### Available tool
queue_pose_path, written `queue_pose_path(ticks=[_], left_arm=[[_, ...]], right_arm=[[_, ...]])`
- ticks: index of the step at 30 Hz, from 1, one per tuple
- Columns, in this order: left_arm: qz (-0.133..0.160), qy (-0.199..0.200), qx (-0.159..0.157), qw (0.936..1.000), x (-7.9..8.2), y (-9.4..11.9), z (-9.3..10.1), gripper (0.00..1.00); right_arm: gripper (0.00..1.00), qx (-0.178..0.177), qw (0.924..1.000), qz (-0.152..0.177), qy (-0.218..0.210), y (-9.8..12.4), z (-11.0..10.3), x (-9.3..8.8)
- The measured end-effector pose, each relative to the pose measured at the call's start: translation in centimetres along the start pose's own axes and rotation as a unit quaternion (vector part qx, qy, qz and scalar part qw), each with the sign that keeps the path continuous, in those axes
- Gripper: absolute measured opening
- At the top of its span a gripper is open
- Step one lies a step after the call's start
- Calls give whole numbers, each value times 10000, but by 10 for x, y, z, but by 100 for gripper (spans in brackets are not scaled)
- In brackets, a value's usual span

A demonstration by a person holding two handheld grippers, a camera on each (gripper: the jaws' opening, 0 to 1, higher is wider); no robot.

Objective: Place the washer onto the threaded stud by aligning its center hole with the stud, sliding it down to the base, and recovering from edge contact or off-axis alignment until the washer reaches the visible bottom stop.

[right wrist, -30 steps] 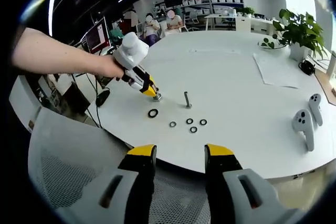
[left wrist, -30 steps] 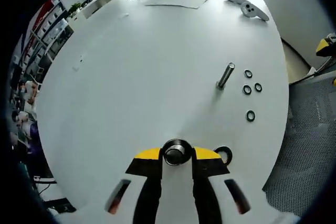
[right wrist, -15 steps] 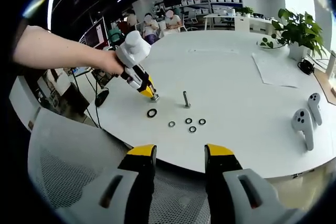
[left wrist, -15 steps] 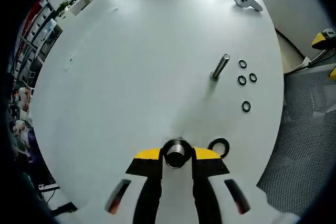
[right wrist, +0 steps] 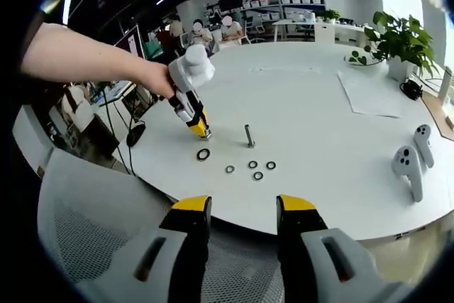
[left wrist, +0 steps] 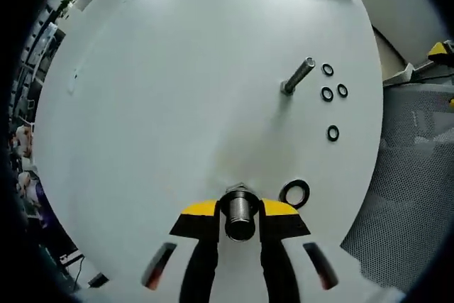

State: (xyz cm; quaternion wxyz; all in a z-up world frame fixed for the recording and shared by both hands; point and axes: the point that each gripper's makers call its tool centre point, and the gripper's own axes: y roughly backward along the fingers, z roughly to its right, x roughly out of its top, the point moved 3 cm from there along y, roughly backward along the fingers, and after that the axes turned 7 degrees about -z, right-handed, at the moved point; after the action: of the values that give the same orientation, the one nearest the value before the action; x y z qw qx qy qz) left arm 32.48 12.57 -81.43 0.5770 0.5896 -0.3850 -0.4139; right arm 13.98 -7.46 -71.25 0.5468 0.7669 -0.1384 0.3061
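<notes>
Left gripper (left wrist: 240, 219) is pinching a threaded metal nut-like piece (left wrist: 240, 211), with the large washer (left wrist: 294, 192) lying just beside it on the white table (left wrist: 177, 90). Farther off, the stud (left wrist: 297, 76) is standing by four small washers (left wrist: 328, 94). Right gripper (right wrist: 241, 211) is hanging spread over a mesh chair (right wrist: 99, 246); shelves (right wrist: 284, 5) are lining the far room.

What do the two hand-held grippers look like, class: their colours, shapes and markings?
Each hand-held gripper has two black jaws capped with yellow tips, set on white side housings that carry dark slanted slots, reddish on the left hand-held gripper and dark on the right hand-held gripper. Seen from the right gripper view, the left one has a rounded white body. The arm holding it is bare, with no sleeve.
</notes>
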Motion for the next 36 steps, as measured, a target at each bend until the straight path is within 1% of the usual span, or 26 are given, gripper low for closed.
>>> queue_pose_path(ticks=[5,7,11,13,15,16,18,19,20,21,23,24,25,26,29,30,31,32,34,35,36], left_arm=[[-23,-9,52,10000,-1,-8,0,19],[-9,69,66,10000,0,-7,-1,19],[134,131,51,9998,-1,-8,-2,20],[256,266,94,9993,-3,-8,-2,21],[364,366,273,9983,-6,-6,-5,32],[443,454,260,9976,-6,-4,-5,35],[735,701,232,9946,-7,4,-3,34],[928,875,257,9915,-8,13,-2,34],[1056,1006,256,9890,-9,17,-1,34],[1340,1230,315,9828,-9,26,-2,34],[1669,1451,434,9743,-14,38,-2,34],[1906,1647,487,9665,-18,46,0,33],[2092,1769,517,9604,-21,52,3,33],[2295,1977,546,9515,-27,59,7,33],[2670,2350,580,9328,-40,70,16,33],[2869,2534,567,9221,-46,77,23,33],[3032,2641,501,9142,-48,80,28,33],[3253,2820,372,9018,-52,86,38,33],[3568,3040,371,8825,-60,96,50,34],[3827,3177,255,8671,-64,102,63,34],[3911,3304,150,8589,-67,103,72,34]], right_arm=[[39,-13,10000,-7,10,0,0,0],[39,-10,10000,2,-5,0,0,0],[39,-2,10000,5,-3,0,0,0],[39,13,10000,4,3,0,0,0],[39,55,10000,5,15,-1,-1,0],[39,85,10000,6,19,-1,-2,0],[39,128,9999,-3,47,-1,-4,0],[39,162,9998,-17,97,-2,-5,0],[38,198,9997,-23,124,-2,-7,0],[38,232,9996,-37,154,-2,-8,0],[38,288,9994,-45,189,-3,-10,0],[38,308,9993,-39,204,-3,-11,1],[37,328,9992,-23,222,-3,-12,1],[37,357,9991,-10,234,-2,-13,2],[37,424,9987,-29,289,-3,-16,2],[37,449,9985,-22,327,-3,-17,2],[37,464,9984,-12,337,-3,-18,3],[37,492,9982,6,337,-3,-19,3],[37,535,9980,6,343,-2,-21,3],[37,552,9978,-2,361,-2,-22,3],[37,570,9976,-3,381,-2,-23,3]])
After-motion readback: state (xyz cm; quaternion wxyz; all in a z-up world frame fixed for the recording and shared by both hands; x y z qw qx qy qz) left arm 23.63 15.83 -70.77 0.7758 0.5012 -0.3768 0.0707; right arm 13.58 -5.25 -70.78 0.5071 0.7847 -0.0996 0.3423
